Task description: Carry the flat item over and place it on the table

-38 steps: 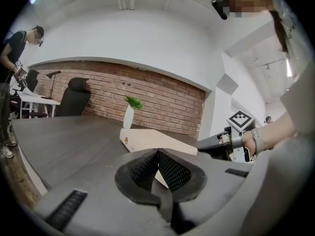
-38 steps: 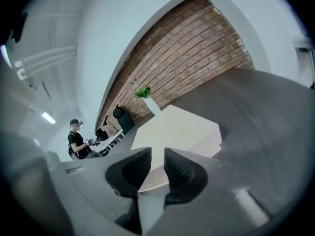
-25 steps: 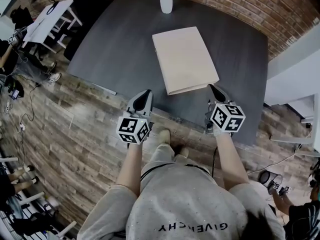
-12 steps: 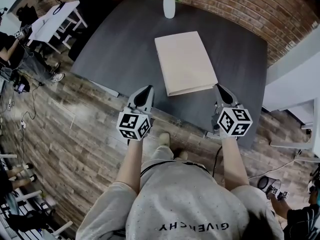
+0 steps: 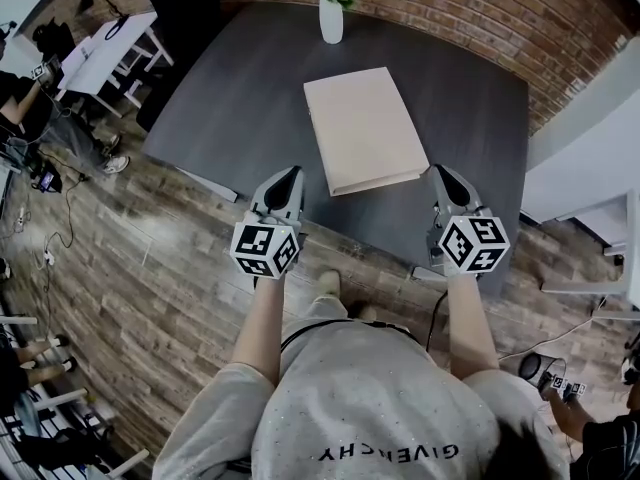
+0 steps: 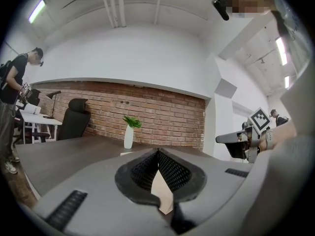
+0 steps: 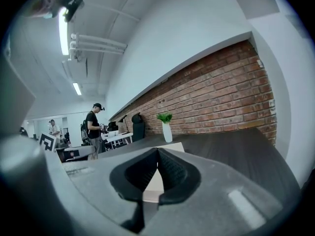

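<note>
A flat beige item (image 5: 365, 130) lies on the dark grey table (image 5: 230, 98), its near edge towards me. My left gripper (image 5: 290, 173) hovers at the table's front edge, just left of the item's near corner, jaws shut and empty. On the other side, my right gripper (image 5: 438, 171) is off the item's near right corner, also shut and empty. Neither touches the item. In the left gripper view the item (image 6: 162, 191) shows beyond the closed tips of the left gripper (image 6: 158, 151). The right gripper view shows the item (image 7: 155, 183) past the closed right gripper (image 7: 157, 149).
A white vase with a green plant (image 5: 330, 18) stands at the table's far edge before a brick wall (image 5: 480, 8). A white desk (image 5: 100, 53) and people stand at the left. A white wall corner (image 5: 590, 158) is at the right. The floor is wood plank.
Both grippers have risen a little and the right one has shifted slightly rightward; both stay shut. The flat item has not moved on the table.
</note>
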Demonstrator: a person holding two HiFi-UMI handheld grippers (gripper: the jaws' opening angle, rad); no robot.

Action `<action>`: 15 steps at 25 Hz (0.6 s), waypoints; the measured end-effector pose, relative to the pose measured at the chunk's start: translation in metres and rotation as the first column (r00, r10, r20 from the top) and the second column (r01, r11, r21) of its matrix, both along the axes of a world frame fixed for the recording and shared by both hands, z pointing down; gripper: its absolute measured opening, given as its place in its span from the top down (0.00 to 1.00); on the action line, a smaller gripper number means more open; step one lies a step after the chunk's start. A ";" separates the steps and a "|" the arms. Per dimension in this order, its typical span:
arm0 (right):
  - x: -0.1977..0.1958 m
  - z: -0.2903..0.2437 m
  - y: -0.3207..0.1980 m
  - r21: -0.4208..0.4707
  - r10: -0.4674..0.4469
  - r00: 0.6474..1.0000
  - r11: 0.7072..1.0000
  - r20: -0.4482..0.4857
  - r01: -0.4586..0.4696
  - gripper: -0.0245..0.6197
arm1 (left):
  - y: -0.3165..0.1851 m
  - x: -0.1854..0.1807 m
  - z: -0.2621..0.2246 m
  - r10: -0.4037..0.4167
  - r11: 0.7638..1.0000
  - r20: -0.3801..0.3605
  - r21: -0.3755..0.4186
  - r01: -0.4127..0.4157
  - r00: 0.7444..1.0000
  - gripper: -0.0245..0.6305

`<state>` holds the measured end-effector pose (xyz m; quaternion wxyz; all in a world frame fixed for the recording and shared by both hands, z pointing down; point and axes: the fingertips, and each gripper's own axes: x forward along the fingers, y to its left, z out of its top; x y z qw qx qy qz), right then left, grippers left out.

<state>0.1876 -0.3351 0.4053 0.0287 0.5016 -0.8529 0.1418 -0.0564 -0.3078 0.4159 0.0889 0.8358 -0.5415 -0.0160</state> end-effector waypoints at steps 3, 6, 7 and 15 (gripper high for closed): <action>0.002 -0.005 -0.002 0.013 -0.003 1.000 1.000 0.006 0.003 0.96 | -0.002 0.002 -0.004 0.000 1.000 0.005 0.008 0.000 1.000 0.96; 0.003 -0.007 -0.003 0.022 -0.006 1.000 1.000 0.010 0.006 0.96 | -0.004 0.003 -0.007 -0.005 1.000 0.006 0.016 0.005 1.000 0.96; 0.004 -0.008 -0.004 0.025 -0.006 1.000 1.000 0.009 0.006 0.96 | -0.004 0.003 -0.008 -0.007 1.000 0.006 0.018 0.007 1.000 0.96; 0.001 -0.013 -0.012 0.038 -0.013 1.000 0.999 0.009 0.012 0.96 | -0.011 -0.002 -0.012 -0.021 0.999 0.005 0.026 0.021 1.000 0.96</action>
